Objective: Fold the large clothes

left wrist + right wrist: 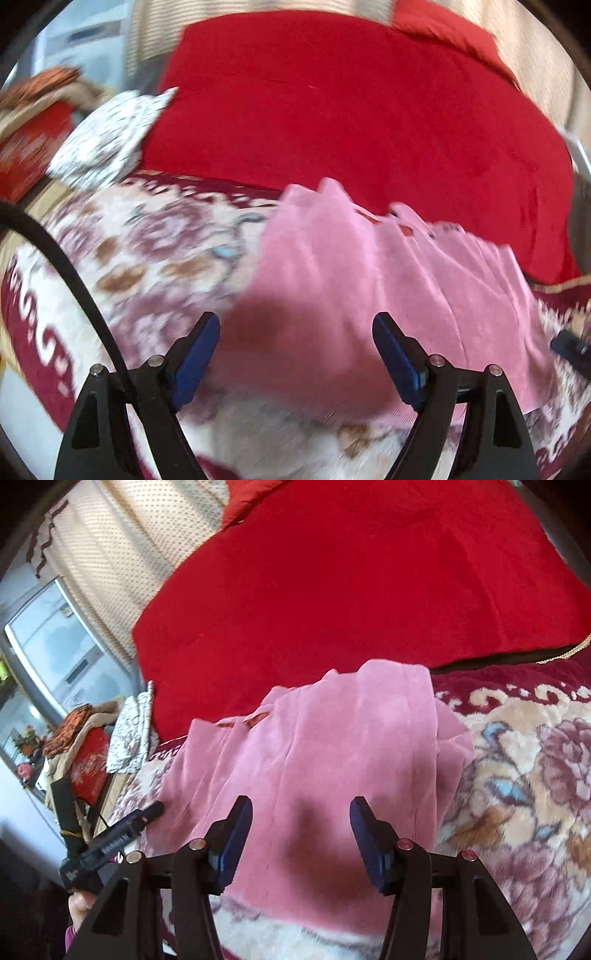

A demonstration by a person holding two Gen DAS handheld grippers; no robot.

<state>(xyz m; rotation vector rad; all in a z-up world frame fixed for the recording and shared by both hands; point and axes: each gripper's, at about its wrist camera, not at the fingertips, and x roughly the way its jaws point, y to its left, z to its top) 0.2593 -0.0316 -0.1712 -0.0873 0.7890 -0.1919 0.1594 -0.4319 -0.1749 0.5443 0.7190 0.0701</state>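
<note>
A red cover point(351, 590) spreads over the far half of the bed, and a floral blanket point(517, 775) lies over the near half. On the blanket, its far edge against the red cover, lies the pink garment point(314, 746), folded in soft creases. A white patterned cloth point(107, 140) lies at the bed's left edge, beside a red box point(88, 771). The left gripper point(295, 332) hovers over the garment's near left part, blue pads apart and holding nothing. The right gripper point(301, 812) hangs over the garment's near middle, also spread and empty.
</note>
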